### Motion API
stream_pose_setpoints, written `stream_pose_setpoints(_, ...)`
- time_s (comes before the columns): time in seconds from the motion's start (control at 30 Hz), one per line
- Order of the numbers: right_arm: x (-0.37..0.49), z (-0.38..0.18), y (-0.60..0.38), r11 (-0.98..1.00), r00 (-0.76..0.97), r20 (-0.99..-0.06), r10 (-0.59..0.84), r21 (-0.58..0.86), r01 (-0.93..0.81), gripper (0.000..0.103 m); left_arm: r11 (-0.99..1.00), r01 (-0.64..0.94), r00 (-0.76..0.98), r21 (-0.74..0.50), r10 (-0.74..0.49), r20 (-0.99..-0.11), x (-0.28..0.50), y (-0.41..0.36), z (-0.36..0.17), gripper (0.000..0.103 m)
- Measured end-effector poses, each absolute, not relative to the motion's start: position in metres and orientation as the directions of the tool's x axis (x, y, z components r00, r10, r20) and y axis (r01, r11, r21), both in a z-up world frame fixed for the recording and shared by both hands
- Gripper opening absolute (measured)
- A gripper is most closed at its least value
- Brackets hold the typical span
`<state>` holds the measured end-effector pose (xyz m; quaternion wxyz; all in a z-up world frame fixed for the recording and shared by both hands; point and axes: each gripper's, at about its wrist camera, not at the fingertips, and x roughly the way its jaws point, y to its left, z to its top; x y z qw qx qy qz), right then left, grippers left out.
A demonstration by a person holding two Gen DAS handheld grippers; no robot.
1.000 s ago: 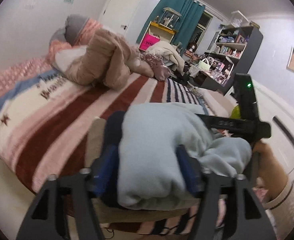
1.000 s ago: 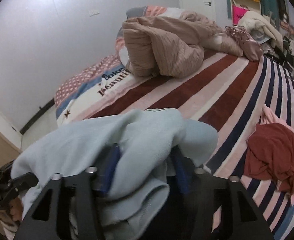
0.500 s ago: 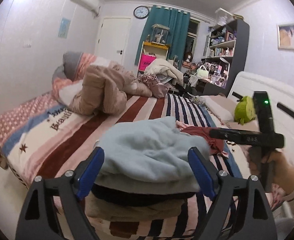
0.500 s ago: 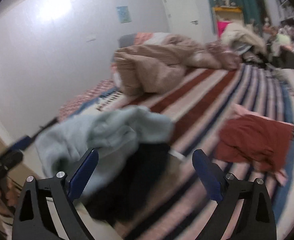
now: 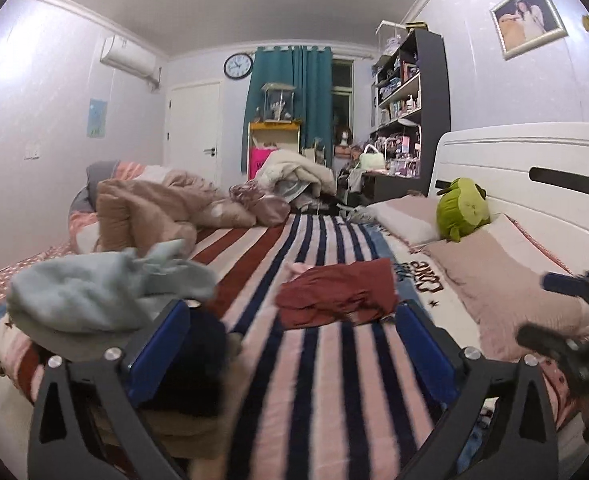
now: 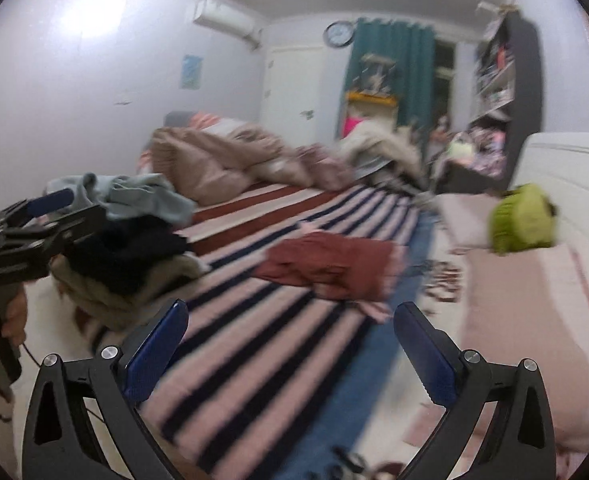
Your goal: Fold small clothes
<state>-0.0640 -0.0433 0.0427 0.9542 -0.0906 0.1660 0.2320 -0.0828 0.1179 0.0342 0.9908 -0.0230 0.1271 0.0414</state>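
Note:
A light blue garment (image 5: 106,292) lies on top of a pile of folded clothes, over a dark navy piece (image 5: 202,344) and a beige one, at the bed's near left edge; the pile also shows in the right wrist view (image 6: 134,236). A dark red garment (image 5: 338,292) lies crumpled on the striped blanket ahead, also seen in the right wrist view (image 6: 330,260). My left gripper (image 5: 290,344) is open and empty, its left finger beside the pile. My right gripper (image 6: 290,348) is open and empty above the blanket, to the right of the pile.
A striped blanket (image 5: 318,380) covers the bed. A bunched tan duvet (image 5: 154,212) lies at the far left. Pillows (image 5: 506,280) and a green plush toy (image 5: 460,210) sit by the white headboard (image 5: 534,168) on the right. Shelves and clutter stand beyond the bed.
Both grippers were shut on the light blue garment a second ago. They opened, left it on the pile, and swung right toward the dark red garment.

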Motion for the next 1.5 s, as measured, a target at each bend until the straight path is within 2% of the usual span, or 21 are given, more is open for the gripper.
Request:
stream_pose_setpoints(0.2,-0.08,0.017,-0.091,0.933,0.913,-0.249,0.324,-0.078,-0.352,0.103,0.998,-0.062,0.966,-0.022,0.055,-0.251,-0.058,0.052,0.017,0.102)
stream_pose_setpoints(0.3,-0.076,0.01,-0.096,0.936,0.924,-0.258,0.282,-0.138,-0.324,0.103,0.999,-0.046,0.965,-0.003,0.044,-0.257,-0.051,0.034,0.009,0.102)
stream_pose_setpoints(0.43,-0.069,0.004,-0.106,0.928,0.901,-0.275,0.336,-0.068,-0.366,0.103,0.999,-0.039,0.964,-0.001,0.037,-0.265,-0.046,0.024,0.003,0.102)
stream_pose_setpoints(0.63,-0.069,0.002,-0.108,0.93,0.903,-0.259,0.343,-0.039,-0.365,0.103,0.999,-0.035,0.963,-0.003,0.033,-0.269,-0.046,0.024,-0.001,0.102)
stream_pose_setpoints(1.5,-0.075,0.007,-0.118,0.942,0.919,-0.23,0.321,-0.023,-0.334,0.103,0.999,-0.034,0.961,-0.002,0.032,-0.273,-0.049,0.032,-0.006,0.102)
